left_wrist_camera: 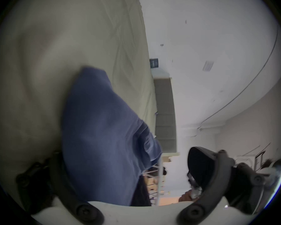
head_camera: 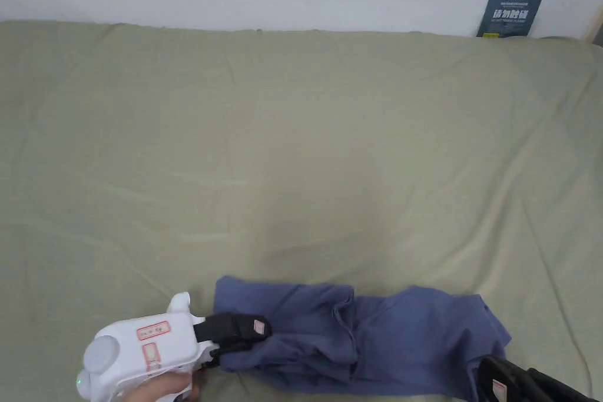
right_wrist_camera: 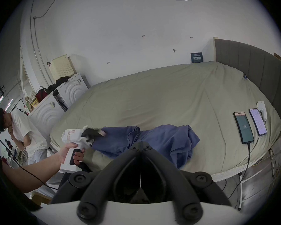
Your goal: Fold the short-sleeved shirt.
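The blue shirt (head_camera: 359, 338) is soft, thin cloth, bunched into a long, lumpy strip with many folds. It lies low in the middle of the head view, on a bed sheet (head_camera: 294, 144) that is pale green, smooth in most places and lined with long creases.

The left gripper (head_camera: 250, 332) is at the lower left of the head view. It has a hard white plastic body with a round grey knob, and black jaws. Its jaws are at the left end of the shirt. In the left gripper view they stand wide, one at the lower left and one at the lower right, and the blue cloth (left_wrist_camera: 101, 139) hangs between them, beside the left jaw. I cannot tell if that jaw touches it.

The right gripper (right_wrist_camera: 140, 145) shows at the bottom middle of the right gripper view. Its two black jaws are pressed together at the tips with nothing between them. The shirt lies just past them.

In the same view, at the right, two flat, shiny phones (right_wrist_camera: 243, 127) lie side by side on the sheet. A thin dark cable (right_wrist_camera: 248, 153) is plugged into one.
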### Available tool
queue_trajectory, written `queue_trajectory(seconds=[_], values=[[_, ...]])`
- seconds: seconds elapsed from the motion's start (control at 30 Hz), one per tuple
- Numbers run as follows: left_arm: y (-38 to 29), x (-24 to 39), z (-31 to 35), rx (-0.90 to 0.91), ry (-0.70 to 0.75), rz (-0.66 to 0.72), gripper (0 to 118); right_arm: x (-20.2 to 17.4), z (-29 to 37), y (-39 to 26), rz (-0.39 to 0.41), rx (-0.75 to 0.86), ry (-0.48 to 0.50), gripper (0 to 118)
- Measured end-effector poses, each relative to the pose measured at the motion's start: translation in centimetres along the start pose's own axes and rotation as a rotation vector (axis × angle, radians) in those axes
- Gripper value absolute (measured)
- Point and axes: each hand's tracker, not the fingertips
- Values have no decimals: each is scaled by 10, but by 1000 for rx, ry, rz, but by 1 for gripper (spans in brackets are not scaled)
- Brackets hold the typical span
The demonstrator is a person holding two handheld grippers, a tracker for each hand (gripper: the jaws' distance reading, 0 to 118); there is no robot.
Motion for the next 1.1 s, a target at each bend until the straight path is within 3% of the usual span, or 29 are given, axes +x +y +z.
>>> queue_trajectory(seconds=[0.07, 0.2, 0.23, 0.37, 0.5, 0.6, 0.73, 0.83, 0.87, 0.9, 0.93, 1.03, 1.07, 1.1], values=[[2, 9, -4, 41, -191, 7, 11, 0, 1, 0, 5, -1, 2, 0], [1, 19, 0, 140, -35, -64, 12, -1, 2, 0, 9, -3, 1, 0], [-11, 32, 17, 175, -38, -68, 12, -1, 2, 0, 9, -2, 0, 0], [4, 38, 99, 382, 201, -207, 12, -1, 0, -1, 10, 1, 14, 0], [5, 62, 131, 373, 335, -335, 12, -7, -5, -1, 36, -9, 32, 0], [-21, 105, 112, 341, 268, -486, 12, -9, -4, 2, 37, -5, 40, 0], [-69, 158, 39, 210, 226, -676, 12, -8, 0, 2, 42, -6, 31, 0], [-84, 155, -22, 87, 268, -651, 12, -3, 8, 0, 39, 7, 9, 0], [-84, 152, -34, 106, 350, -693, 12, -1, 11, 0, 31, 12, 6, 0], [-83, 149, -43, 120, 333, -690, 14, 1, 12, 1, 28, 12, 3, 0], [-81, 146, -42, 151, 291, -660, 22, 2, 14, 0, 32, 12, -4, 0], [-76, 156, 0, 284, 118, -578, 98, 4, 14, 1, 60, 15, -17, 0], [-71, 161, 24, 364, 78, -577, 110, 6, 13, 1, 56, 13, -8, 0], [-65, 165, 46, 415, 43, -575, 110, 7, 11, 2, 51, 11, -4, 0]])
